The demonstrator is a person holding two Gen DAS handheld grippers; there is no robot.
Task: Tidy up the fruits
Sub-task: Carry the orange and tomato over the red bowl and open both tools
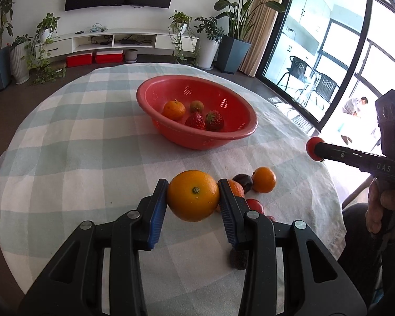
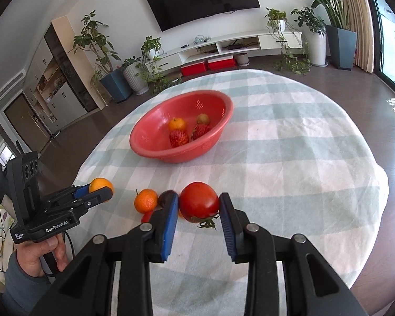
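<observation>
Fruits are split between three places. An orange (image 1: 192,195) sits clamped between the blue pads of the left hand-held gripper (image 1: 192,197), lifted clear of the checked cloth on the table (image 1: 92,144). A tomato (image 2: 199,202), stem leaves hanging down, is pinched between the pads of the right hand-held gripper (image 2: 199,205), also raised off the cloth. Just beyond the two grippers, near the table's front edge, lie a small mandarin (image 2: 145,200), a dark plum (image 1: 242,181) and some smaller red pieces close together. Farther back stands the red bowl (image 1: 158,105), holding a mandarin, two strawberries (image 1: 195,121) and a brownish fruit.
</observation>
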